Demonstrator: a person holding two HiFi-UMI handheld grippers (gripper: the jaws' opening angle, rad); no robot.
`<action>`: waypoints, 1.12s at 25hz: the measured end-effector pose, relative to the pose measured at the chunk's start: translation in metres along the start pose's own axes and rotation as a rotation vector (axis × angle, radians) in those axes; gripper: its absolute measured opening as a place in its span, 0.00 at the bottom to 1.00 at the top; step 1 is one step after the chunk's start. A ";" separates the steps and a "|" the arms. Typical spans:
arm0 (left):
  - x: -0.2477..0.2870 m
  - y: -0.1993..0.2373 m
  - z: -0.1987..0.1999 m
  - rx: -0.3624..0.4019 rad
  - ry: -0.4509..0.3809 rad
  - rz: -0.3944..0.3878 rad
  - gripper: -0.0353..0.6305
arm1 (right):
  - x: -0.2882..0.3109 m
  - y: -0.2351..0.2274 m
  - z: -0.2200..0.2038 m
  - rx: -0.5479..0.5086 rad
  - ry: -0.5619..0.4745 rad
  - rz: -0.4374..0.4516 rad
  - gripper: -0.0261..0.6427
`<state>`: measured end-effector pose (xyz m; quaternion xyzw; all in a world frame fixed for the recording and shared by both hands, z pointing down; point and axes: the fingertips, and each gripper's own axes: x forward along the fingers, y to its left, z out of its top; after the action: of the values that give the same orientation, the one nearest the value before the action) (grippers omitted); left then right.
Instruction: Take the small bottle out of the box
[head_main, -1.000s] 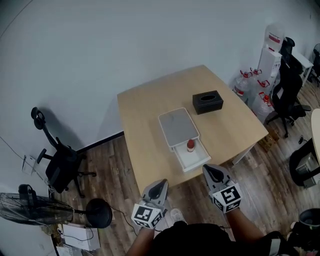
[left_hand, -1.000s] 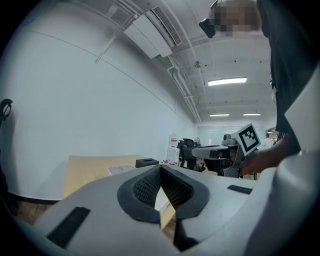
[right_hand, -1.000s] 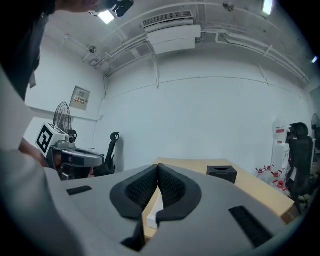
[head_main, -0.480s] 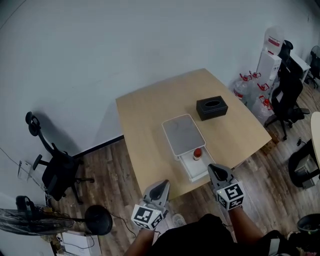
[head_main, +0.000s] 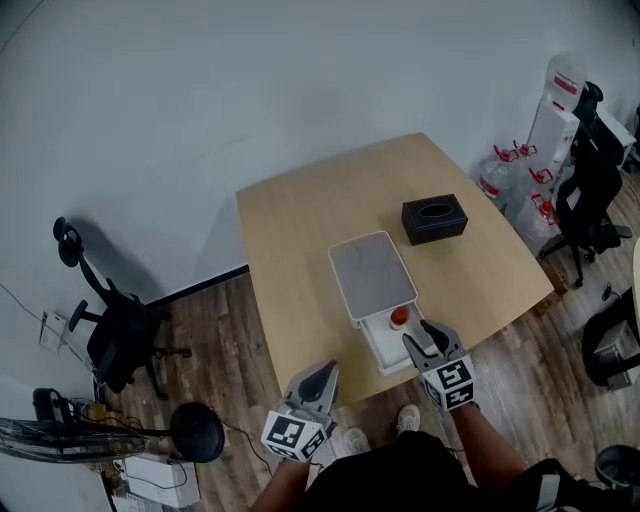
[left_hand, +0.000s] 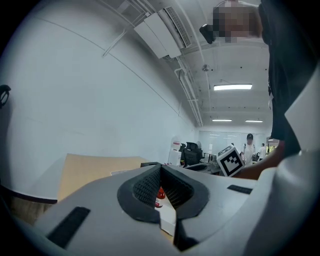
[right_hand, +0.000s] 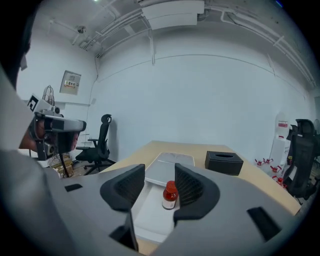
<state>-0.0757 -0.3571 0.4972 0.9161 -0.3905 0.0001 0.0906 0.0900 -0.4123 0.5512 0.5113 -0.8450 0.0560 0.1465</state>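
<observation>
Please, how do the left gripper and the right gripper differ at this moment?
Jaws: the left gripper has them together, with nothing held. The right gripper has them apart, having just been opening, and the small bottle shows in the gap, ungripped.
Place: the left gripper hangs at the table edge, away from the box. The right gripper is at its open drawer, close to the bottle.
Both carry a marker cube and point toward the table.

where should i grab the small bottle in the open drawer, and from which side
Probably across its body, just below the red cap, coming from the open front of the drawer: the small bottle stands upright, with the box close behind it.
</observation>
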 end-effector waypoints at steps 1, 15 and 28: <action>0.002 0.001 0.001 -0.001 0.000 0.008 0.07 | 0.005 -0.003 -0.004 0.001 0.010 0.006 0.33; 0.000 0.011 -0.012 -0.019 0.033 0.125 0.07 | 0.073 -0.022 -0.066 0.034 0.154 0.084 0.52; -0.009 0.018 -0.016 -0.034 0.036 0.187 0.07 | 0.106 -0.031 -0.088 0.029 0.218 0.012 0.33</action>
<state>-0.0941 -0.3606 0.5151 0.8738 -0.4728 0.0183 0.1126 0.0878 -0.4949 0.6652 0.4992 -0.8262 0.1242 0.2297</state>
